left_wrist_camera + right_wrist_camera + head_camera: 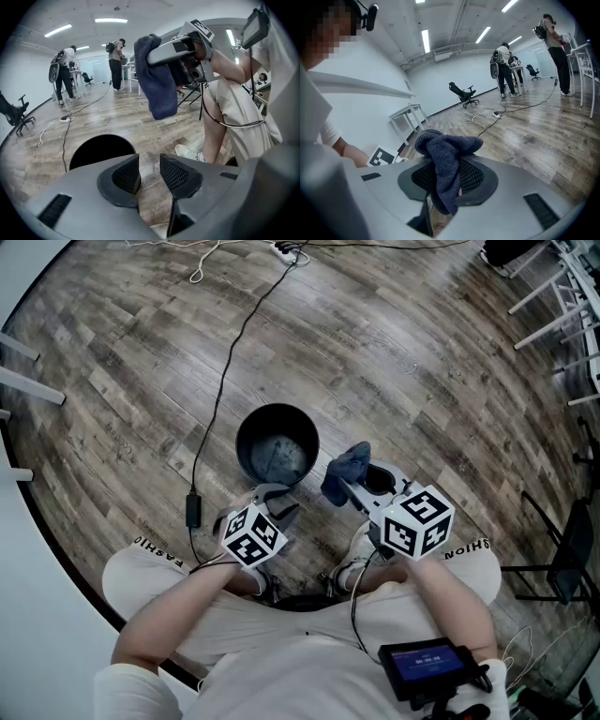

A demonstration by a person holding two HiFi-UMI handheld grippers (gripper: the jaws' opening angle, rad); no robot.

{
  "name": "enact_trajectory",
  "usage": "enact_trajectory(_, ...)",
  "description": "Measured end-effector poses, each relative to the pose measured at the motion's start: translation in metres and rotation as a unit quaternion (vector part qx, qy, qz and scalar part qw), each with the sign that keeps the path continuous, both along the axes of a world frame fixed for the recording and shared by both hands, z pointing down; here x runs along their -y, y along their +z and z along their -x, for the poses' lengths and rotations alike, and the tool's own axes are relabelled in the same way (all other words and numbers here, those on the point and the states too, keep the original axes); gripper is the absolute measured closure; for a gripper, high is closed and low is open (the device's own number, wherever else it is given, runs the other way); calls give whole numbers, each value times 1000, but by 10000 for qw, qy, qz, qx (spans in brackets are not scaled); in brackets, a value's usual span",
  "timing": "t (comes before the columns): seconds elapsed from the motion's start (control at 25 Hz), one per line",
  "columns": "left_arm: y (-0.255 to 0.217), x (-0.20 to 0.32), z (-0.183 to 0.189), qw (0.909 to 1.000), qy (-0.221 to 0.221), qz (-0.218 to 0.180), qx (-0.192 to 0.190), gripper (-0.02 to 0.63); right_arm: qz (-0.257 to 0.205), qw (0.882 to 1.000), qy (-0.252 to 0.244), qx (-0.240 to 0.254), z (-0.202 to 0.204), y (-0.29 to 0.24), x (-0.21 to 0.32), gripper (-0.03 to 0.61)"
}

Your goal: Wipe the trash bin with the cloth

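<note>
Looking down from the head view, the black trash bin stands upright on the wooden floor, just ahead of both tongs. Only this view shows its inside: dark walls and a dull grey-blue bottom. In the left gripper view the same bin is just a black hollow behind the jaws. There the left tongs have their jaws a little apart, and only bare floor shows in the gap.

The right gripper view does not show the bin. It shows the dark blue cloth clamped between the jaws of the right tongs, bunched above the pads and hanging below them. Seen from the left gripper view, this cloth hangs in the air, higher than the bin and to its right, apart from it.

The right gripper view also shows people standing far behind, an office chair and a white desk at the wall. The head view alone shows a black cable lying left of the bin.
</note>
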State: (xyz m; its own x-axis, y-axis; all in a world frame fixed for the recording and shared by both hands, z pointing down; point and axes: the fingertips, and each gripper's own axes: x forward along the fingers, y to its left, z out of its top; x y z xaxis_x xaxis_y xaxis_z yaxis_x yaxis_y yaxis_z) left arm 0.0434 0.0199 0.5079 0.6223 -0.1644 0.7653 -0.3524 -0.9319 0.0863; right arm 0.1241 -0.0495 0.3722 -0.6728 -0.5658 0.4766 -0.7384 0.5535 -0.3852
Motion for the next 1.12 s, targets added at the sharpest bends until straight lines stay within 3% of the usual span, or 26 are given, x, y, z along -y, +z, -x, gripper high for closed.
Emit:
enact_trajectory(0.36, 36, 36, 19, 9993, -196, 170, 252, 483, 434, 9989, -77, -171, 9, 40, 47, 472)
enact_trajectory(0.6, 66, 29, 28, 9940, 567, -302, 885, 483, 482, 9951, -523, -682, 17, 71, 50, 472)
enact_trajectory(0.76, 66, 19, 28, 9904, 856, -366, 1021, 483, 483, 9908, -864, -921, 25, 87, 42, 472)
enact_trajectory(0.84, 63, 21, 27, 9857, 1035, -515, 1226, 483, 449, 9871, -1035, -1139, 28, 96, 35, 472)
enact_trajectory(0.96, 72, 28, 35, 9692, 1503, -875, 1743, 482, 544, 9827, -1183, -1318, 33, 110, 21, 472)
enact_trajectory(1.12, 101, 25, 45, 9606, 1778, -1097, 1834, 476, 648, 9760, -1370, -1563, 35, 129, -2, 472)
